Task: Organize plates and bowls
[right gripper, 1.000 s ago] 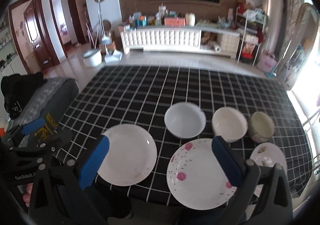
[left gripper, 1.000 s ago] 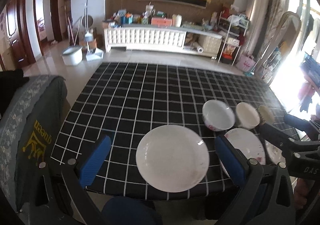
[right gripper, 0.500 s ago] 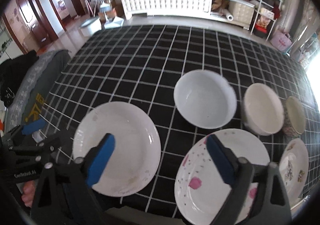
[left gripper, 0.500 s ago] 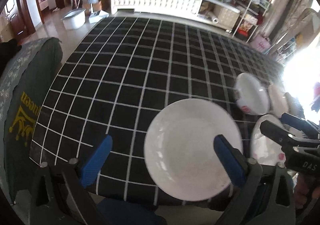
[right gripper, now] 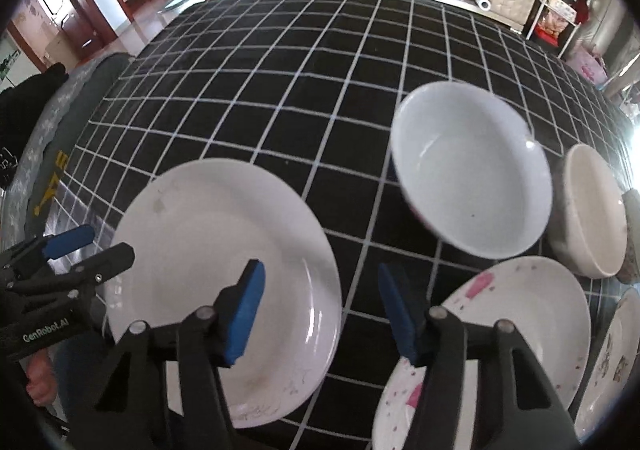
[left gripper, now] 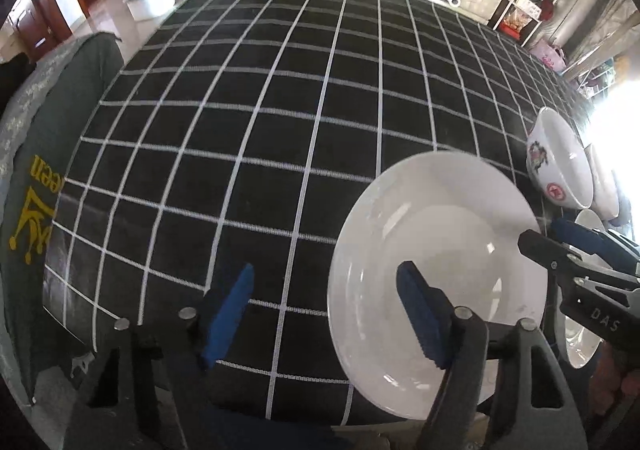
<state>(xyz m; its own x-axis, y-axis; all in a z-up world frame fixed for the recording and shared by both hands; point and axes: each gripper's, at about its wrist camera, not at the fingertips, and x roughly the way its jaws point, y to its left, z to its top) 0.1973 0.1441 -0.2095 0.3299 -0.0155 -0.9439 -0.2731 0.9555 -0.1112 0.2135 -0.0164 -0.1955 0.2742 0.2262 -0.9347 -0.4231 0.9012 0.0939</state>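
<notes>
Right wrist view looks down on a counter draped in a black cloth with a white grid, where the crockery sits along the near edge: a large plain white glazed plate at the left, a white plate speckled with pink flowers just beside it to the right, a wide white ceramic bowl behind, a smaller cream bowl next to that, and a small patterned plate at the far right edge.

The right gripper hangs with its blue pads spread wide and empty, above the gap between the two larger plates. The left gripper is likewise wide apart and holding nothing; in the left wrist view its right pad sits over the plain plate while its left pad is over bare cloth.

These pieces are probably stiff, glazed and slick, fairly heavy for their thinness, and would chip or shatter if dropped or knocked together. The plain plate lies flat, so the raised rim is likely the only hold: one pad under the lip at the near edge, one on top, pinched firmly. The bowls would take a similar grip across the wall at the rim.
</notes>
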